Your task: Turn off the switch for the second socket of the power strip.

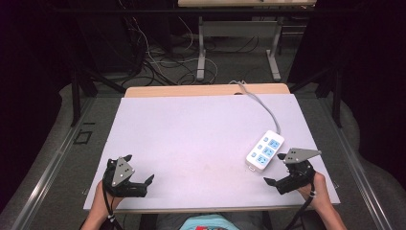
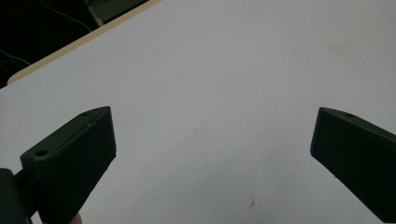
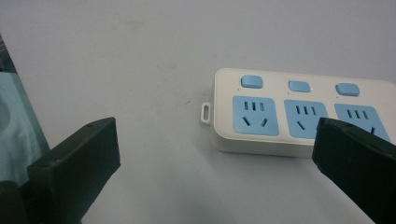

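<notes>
White power strip point(image 1: 265, 151) lies beside the spread-jawed right hand-held gripper point(image 1: 278, 168)

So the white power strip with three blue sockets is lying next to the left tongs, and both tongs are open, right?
Not quite: the white power strip with three blue sockets lies beside the right tongs, as the high view shows. The left tongs sit across the pale table, with nothing near them. Both tongs are open, yes.

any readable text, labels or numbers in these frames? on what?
None readable.
Power strip: no print shows on its white body, blue sockets or blue switches.
Cloth at the person's lap: red and white marks, too small and blurred to read.
</notes>
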`<move>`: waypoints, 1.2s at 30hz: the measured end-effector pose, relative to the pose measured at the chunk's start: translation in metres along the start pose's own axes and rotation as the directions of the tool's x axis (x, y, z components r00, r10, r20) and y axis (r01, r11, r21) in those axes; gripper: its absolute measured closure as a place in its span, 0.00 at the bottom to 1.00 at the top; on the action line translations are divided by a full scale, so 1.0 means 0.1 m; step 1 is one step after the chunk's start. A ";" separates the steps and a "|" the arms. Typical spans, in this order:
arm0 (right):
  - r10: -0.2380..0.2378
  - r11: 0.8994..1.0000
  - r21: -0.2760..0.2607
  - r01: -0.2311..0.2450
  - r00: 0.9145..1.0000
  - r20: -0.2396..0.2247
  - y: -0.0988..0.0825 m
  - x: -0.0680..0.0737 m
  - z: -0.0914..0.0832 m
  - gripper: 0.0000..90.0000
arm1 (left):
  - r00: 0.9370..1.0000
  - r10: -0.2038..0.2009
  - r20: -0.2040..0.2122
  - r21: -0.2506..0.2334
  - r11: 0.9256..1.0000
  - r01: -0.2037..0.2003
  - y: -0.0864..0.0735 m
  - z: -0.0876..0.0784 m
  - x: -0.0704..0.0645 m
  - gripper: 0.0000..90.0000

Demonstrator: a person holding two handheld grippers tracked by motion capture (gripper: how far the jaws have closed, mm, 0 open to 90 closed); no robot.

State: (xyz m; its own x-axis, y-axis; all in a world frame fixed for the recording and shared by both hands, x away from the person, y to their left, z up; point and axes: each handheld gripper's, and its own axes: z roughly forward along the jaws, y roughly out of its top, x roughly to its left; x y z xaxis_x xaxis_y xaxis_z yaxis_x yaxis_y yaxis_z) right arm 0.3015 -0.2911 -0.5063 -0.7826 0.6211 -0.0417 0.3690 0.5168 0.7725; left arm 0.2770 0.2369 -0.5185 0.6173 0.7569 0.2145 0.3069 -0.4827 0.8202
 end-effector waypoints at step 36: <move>-0.001 1.000 0.010 0.001 0.999 0.040 0.26 -0.23 0.18 0.00 | 1.000 0.017 0.005 0.009 1.000 -0.017 0.00 0.01 0.00 0.00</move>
State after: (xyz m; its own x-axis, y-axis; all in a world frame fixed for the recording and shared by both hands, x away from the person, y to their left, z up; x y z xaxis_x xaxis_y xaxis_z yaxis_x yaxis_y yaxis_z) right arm 0.3386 -0.2812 -0.4967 -0.7622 0.6438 -0.0683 0.3735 0.5234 0.7658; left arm 0.2777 0.2365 -0.5194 0.6259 0.7466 0.2255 0.3032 -0.4993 0.8116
